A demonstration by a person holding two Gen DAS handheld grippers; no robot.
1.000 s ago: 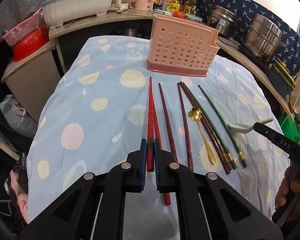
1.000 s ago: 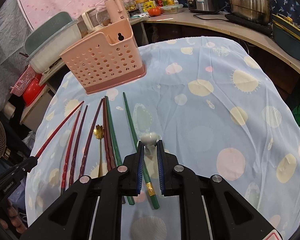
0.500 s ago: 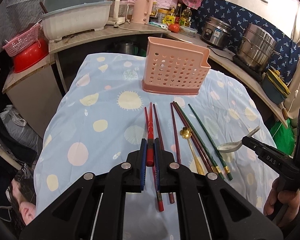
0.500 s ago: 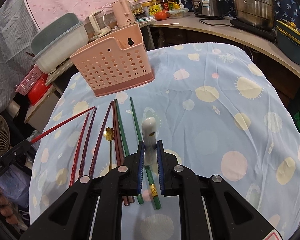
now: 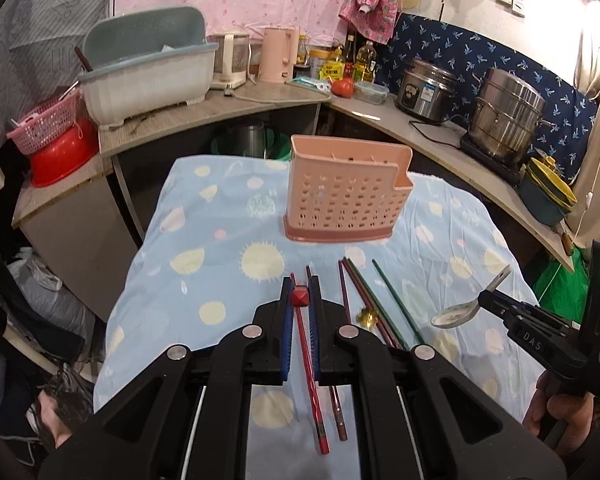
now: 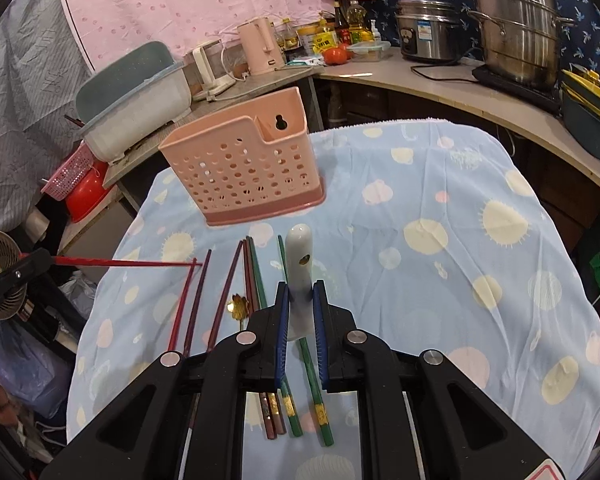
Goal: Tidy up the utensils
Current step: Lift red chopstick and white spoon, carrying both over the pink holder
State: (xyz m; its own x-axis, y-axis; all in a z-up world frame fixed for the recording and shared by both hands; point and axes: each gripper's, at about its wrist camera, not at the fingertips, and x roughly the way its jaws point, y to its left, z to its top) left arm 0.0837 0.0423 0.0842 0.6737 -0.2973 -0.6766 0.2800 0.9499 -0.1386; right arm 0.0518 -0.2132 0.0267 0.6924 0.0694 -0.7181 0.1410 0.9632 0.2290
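Left gripper (image 5: 300, 298): clamped on red chopstick (image 6: 124, 263), raised off tablecloth (image 6: 440, 200) | Right gripper (image 6: 300, 306): clamped on white ceramic spoon (image 6: 299, 256), lifted | Pink utensil basket (image 5: 346, 196): upright at far end of cloth | Remaining chopsticks (image 6: 256, 272) and gold spoon (image 6: 239, 305): lying side by side before basket

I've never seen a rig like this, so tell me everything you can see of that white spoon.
The white spoon looks ceramic and glossy, with a hole through its rounded handle end. The right gripper is shut on it, lifted clear of the blue cloth. In the left camera its shallow bowl faces up and touches nothing.
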